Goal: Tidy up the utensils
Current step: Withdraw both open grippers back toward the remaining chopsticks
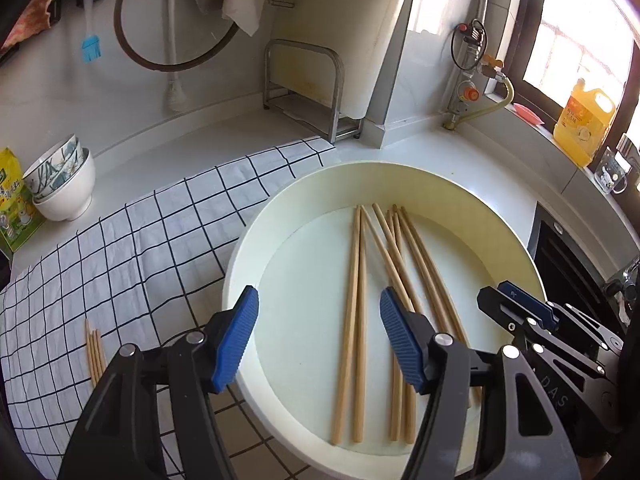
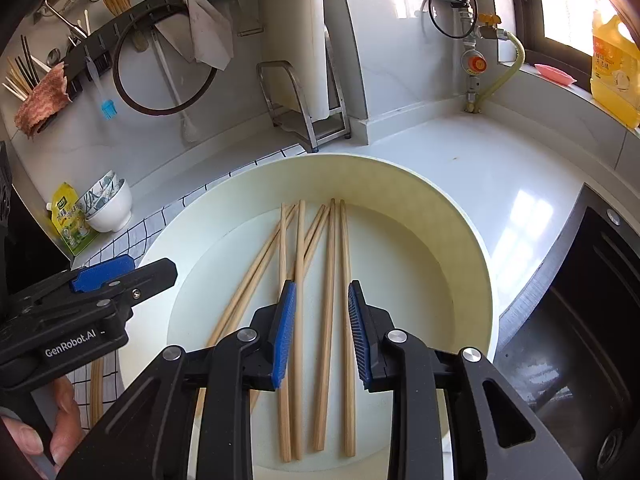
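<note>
Several wooden chopsticks [image 2: 304,320] lie loose in the big cream basin [image 1: 472,216], which is the largest thing in front of me and sits partly on the checked cloth [image 1: 120,248] at the edge of the counter. I count about eight sticks in it, some crossing near their far tips, the rest roughly parallel, and nothing else in there with them. A small bundle of chopsticks [image 1: 95,354] already lies on the cloth to the left, outside the basin, so I judge I am partway through moving them out in pairs.

My right gripper [image 2: 322,336] hangs low over the basin with its fingers partly spread, straddling the two rightmost sticks and not yet pinching them, as far as I can tell. The next move calls for closing squarely on both together, so neither rolls away.

My left gripper [image 1: 320,340] hovers beside it, fingers spread wide and holding nothing.

Stacked bowls [image 1: 64,184] stand on the counter at the far left; I cannot see what is in them.
</note>
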`<state>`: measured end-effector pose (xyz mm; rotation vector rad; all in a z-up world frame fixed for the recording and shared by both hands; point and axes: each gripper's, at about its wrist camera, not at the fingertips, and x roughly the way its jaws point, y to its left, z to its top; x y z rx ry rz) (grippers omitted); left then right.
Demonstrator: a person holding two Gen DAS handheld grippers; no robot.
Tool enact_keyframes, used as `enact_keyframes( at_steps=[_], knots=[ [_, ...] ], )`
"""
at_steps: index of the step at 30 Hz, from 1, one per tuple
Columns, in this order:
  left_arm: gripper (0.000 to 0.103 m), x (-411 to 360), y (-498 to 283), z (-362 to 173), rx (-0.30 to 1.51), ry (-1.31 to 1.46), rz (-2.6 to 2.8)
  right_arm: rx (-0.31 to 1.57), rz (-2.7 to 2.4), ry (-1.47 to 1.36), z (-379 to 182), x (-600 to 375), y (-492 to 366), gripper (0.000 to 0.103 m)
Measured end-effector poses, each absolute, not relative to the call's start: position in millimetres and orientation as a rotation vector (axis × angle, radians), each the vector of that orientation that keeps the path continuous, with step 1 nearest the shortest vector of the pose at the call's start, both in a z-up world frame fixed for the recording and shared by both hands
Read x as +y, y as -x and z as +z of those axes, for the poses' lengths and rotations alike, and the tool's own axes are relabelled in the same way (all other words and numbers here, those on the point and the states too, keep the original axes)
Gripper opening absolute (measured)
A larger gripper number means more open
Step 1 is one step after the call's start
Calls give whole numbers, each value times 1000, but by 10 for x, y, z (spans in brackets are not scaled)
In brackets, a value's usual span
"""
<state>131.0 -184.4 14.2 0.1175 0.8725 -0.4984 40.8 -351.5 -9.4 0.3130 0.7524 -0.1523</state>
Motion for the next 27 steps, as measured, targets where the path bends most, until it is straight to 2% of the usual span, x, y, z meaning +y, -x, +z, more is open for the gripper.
enact_keyframes(
  at_steps=[13,15,20,27],
  knots=[
    [70,-1240,-924,196,830,-119,-388,721,-115,-286,2,-3048,-39,36],
    [72,-1130,-856,206,818,-122,-369,708,-106,-277,26,-2947,31,40],
    [76,-832,-719,195,810,-118,-325,698,-68,-262,51,-2679,155,42],
    [76,-424,-626,165,813,-114,-256,695,31,-221,95,-2209,226,45]
  ],
)
